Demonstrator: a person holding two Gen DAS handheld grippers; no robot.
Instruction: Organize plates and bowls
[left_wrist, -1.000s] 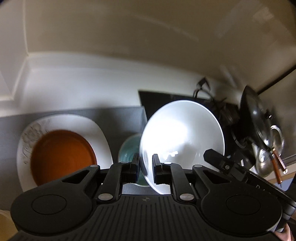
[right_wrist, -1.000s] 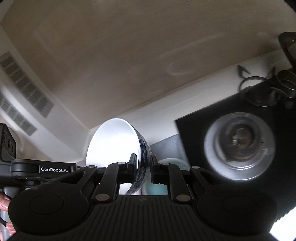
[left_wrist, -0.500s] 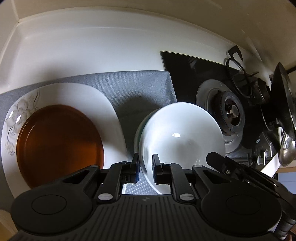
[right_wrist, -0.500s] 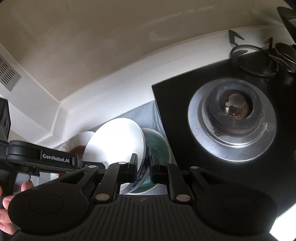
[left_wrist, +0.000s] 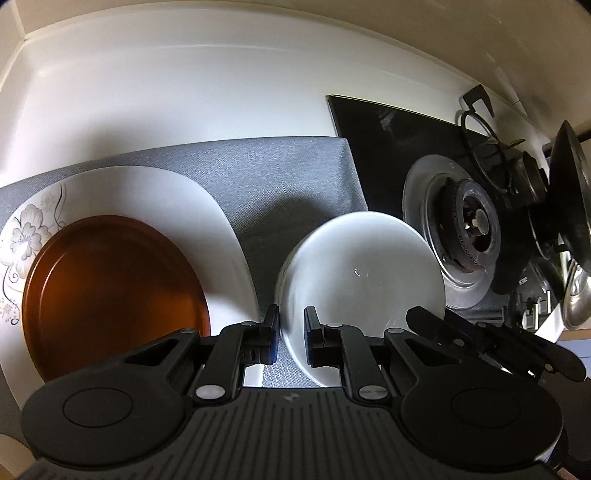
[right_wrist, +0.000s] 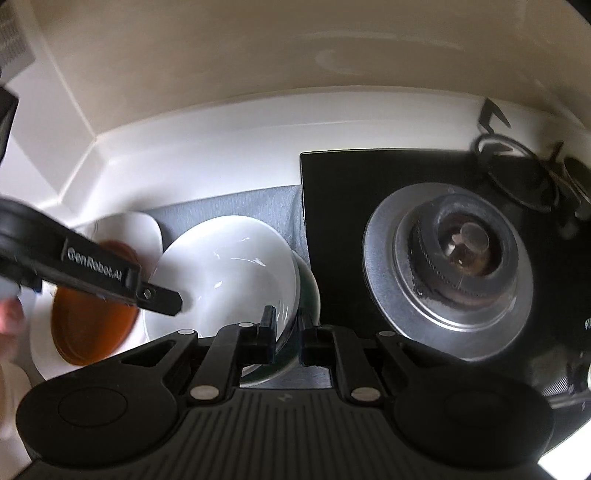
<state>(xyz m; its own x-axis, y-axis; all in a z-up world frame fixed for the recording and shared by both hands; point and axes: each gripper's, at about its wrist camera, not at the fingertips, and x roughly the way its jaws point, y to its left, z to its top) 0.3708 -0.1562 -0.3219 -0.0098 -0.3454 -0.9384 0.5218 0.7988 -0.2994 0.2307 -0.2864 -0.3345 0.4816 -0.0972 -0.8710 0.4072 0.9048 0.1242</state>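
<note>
On the grey mat (left_wrist: 280, 173) beside the black cooktop (right_wrist: 369, 184), a white bowl (left_wrist: 364, 275) is sitting nested in a dark green bowl (right_wrist: 309, 295), which shows only as a sliver along its right side in the right wrist view. Both grippers are pinching the white bowl's rim from opposite sides. The left gripper (left_wrist: 291, 334) is gripping the near left edge, one finger (left_wrist: 272, 332) standing outside the wall and the other inside the bowl, the jaws drawn almost together with just the thin rim between them. The right gripper (right_wrist: 283, 334) is doing the same at the right edge, its jaws nearly closed on the rim, with the green bowl's wall showing just behind its right finger. Each gripper is appearing in the other's camera: the right one is reaching in from the lower right of the left wrist view, and the left one, lettered in white, is crossing the left of the right wrist view, with a blurred bit of the person's hand (right_wrist: 9, 321) behind it. To the left of the bowls, a large white plate (left_wrist: 155, 192) with a grey flower pattern on its rim is lying on the mat, and a smaller brown plate (left_wrist: 110, 291) is resting on top of it. A gas burner (right_wrist: 461, 254) on a round steel ring is sitting on the cooktop just right of the bowls, and the white counter (left_wrist: 166, 92) is running behind the mat.
</note>
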